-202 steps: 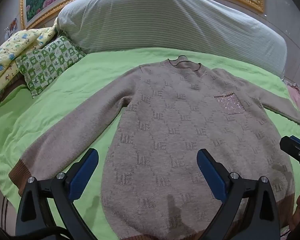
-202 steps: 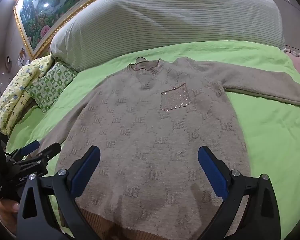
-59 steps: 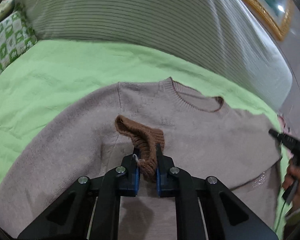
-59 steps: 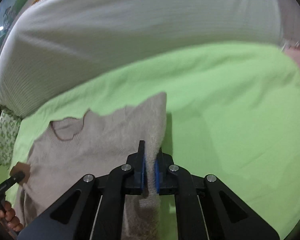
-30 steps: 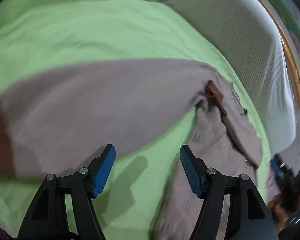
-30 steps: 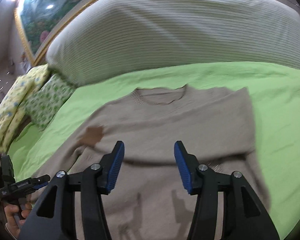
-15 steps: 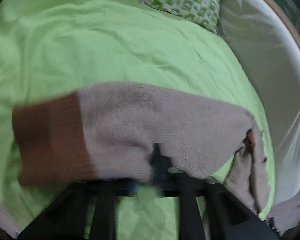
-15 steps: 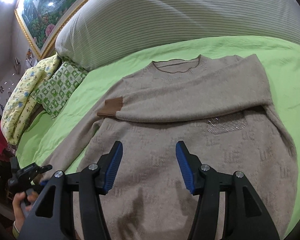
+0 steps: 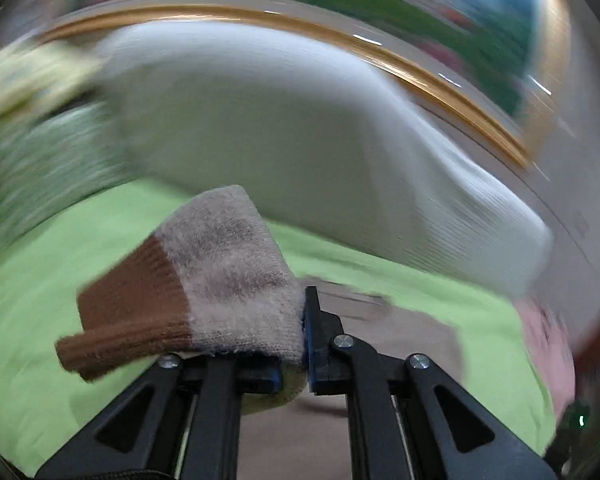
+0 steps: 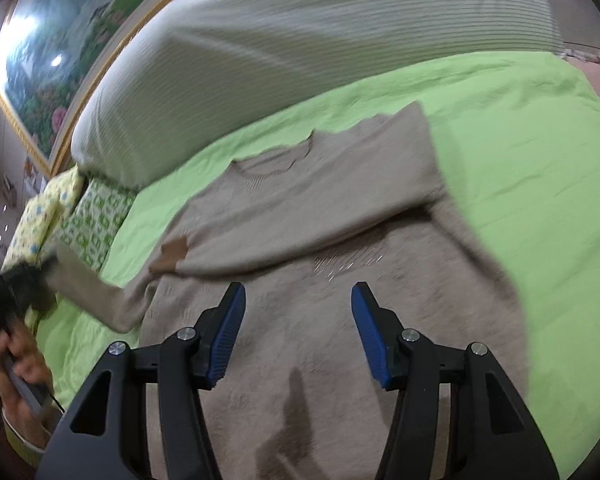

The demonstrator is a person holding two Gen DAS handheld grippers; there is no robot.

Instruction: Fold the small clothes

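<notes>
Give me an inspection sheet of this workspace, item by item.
Surface: green bedsheet, wrinkled.
Job's things: beige sweater spread flat; one sleeve folded across the chest; the other sleeve's brown cuff lifted.
Clutter: patterned cushions at the bed's edge.
Grippers: left gripper shut on the sleeve; right gripper open above the sweater.
Cables: nothing seen.
Surroundings: striped bolster, gold-framed painting.

Soft knit on smooth cotton, hard plastic over it

The sweater (image 10: 340, 280) is fuzzy matt knit, its brown cuff (image 9: 128, 308) ribbed, with a glittery patch (image 10: 346, 260); the green sheet (image 10: 540, 168) looks smooth, lightly creased cloth; the bolster (image 10: 300, 40) is finely ribbed fabric; gripper fingers (image 10: 228, 324) are matt black plastic with ridged blue pads and shiny metal screws; the picture frame (image 10: 96, 84) is glossy gold
</notes>
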